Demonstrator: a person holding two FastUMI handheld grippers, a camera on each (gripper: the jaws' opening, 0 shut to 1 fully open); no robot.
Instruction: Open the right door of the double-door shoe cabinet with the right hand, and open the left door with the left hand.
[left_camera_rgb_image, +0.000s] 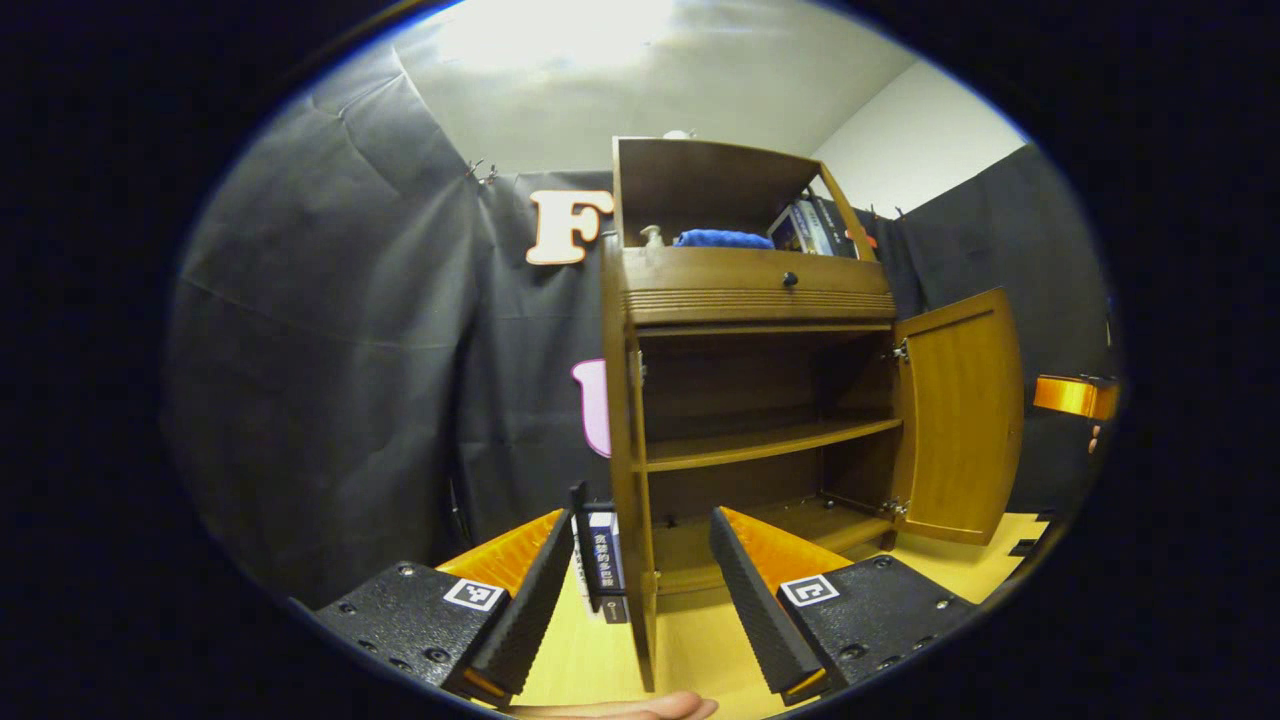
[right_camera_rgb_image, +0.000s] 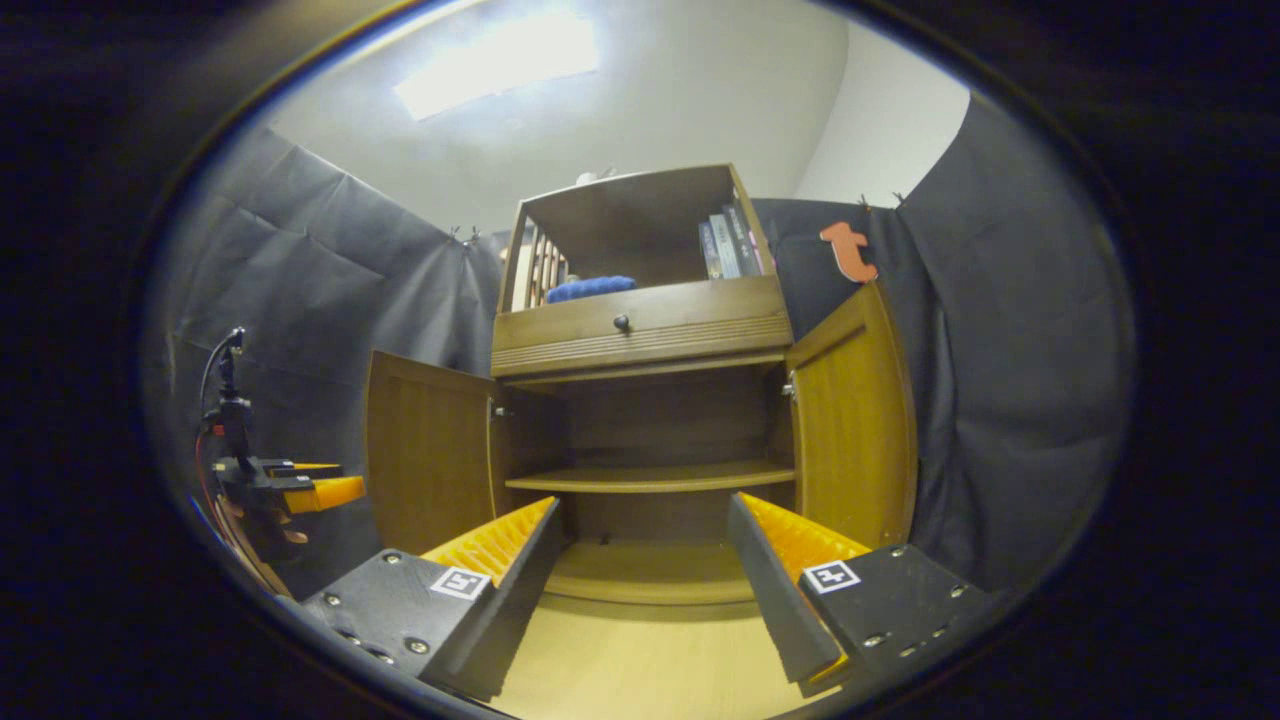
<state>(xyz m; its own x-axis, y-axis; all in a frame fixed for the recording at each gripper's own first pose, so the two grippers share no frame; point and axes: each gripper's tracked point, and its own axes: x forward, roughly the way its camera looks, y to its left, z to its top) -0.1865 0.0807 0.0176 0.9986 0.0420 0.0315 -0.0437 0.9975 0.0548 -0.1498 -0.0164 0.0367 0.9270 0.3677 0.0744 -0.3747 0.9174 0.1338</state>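
Note:
The brown wooden shoe cabinet (left_camera_rgb_image: 760, 290) (right_camera_rgb_image: 640, 340) stands with both lower doors swung open. In the left gripper view the left door (left_camera_rgb_image: 640, 480) is edge-on, and its lower edge lies in the wide gap of my open left gripper (left_camera_rgb_image: 642, 515), touching neither finger. The right door (left_camera_rgb_image: 960, 420) stands wide open. Beyond it, at the far right, is part of the right gripper (left_camera_rgb_image: 1075, 397). In the right gripper view my right gripper (right_camera_rgb_image: 644, 500) is open and holds nothing, facing the bare lower shelf (right_camera_rgb_image: 650, 478) between the left door (right_camera_rgb_image: 430, 465) and the right door (right_camera_rgb_image: 850, 420). The left gripper (right_camera_rgb_image: 335, 480) hovers left of the left door.
A drawer with a dark knob (right_camera_rgb_image: 622, 323) sits above the doors. The top compartment holds a blue cloth (left_camera_rgb_image: 722, 239) and upright books (right_camera_rgb_image: 728, 245). A few books (left_camera_rgb_image: 605, 565) stand on the light wooden surface (right_camera_rgb_image: 640, 660) left of the cabinet. A fingertip (left_camera_rgb_image: 620, 708) shows below.

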